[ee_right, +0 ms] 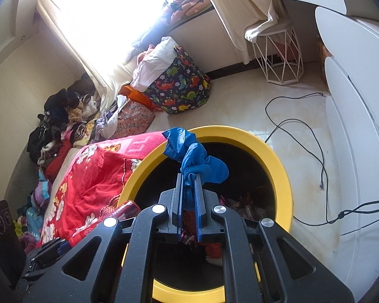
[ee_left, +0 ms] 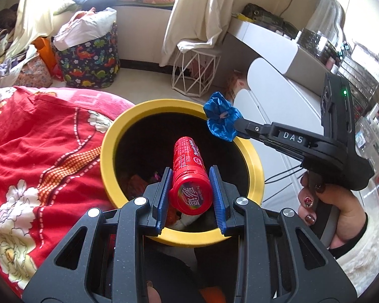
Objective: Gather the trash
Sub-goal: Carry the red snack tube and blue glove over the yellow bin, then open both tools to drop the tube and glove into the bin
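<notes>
Sitting beside the red blanket (ee_left: 38,151), the yellow bin (ee_left: 108,149) is under both grippers. Only the left view shows the left gripper (ee_left: 190,176) pinching a red tube (ee_left: 189,176) over the bin's mouth. The right view shows the right gripper (ee_right: 189,186) squeezing a blue wrapper (ee_right: 189,151) above the rim.

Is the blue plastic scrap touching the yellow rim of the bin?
Cannot tell. In both wrist views the blue plastic scrap, pinched by the right gripper, overlaps the bin's yellow rim, but neither shows contact or a gap.
</notes>
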The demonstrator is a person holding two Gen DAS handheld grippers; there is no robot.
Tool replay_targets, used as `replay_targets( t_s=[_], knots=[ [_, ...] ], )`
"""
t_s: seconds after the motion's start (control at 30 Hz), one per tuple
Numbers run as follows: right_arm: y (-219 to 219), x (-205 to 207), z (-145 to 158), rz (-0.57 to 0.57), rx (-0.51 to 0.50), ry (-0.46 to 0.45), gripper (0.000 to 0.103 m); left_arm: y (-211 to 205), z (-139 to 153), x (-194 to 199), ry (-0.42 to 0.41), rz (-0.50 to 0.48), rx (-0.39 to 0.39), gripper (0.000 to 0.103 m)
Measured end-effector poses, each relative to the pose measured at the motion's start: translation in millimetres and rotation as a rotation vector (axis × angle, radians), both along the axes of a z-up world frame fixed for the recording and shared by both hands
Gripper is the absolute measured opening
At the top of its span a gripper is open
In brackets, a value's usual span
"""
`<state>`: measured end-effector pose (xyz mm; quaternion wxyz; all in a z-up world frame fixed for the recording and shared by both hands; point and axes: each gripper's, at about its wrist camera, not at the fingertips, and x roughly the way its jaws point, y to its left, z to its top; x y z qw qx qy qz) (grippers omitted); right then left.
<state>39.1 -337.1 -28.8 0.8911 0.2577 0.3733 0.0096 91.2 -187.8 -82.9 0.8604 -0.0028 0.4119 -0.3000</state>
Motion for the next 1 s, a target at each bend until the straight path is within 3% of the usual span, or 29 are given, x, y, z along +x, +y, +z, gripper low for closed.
replay_targets(
  t_s=[0.77,0.87,1.0],
  knots=[
    [-3,-5,-14,0.014,0.015,0.074,0.011,-23,-33,8,0.087,-0.047,0.072,0.024],
    [-5,-10,-17,-0.008,0.017,0.086,0.025,-26,-34,10,0.088,-0.051,0.081,0.024],
    [-7,-18,-17,-0.022,0.018,0.087,0.028,-26,-38,11,0.098,-0.046,0.085,0.024]
  ],
)
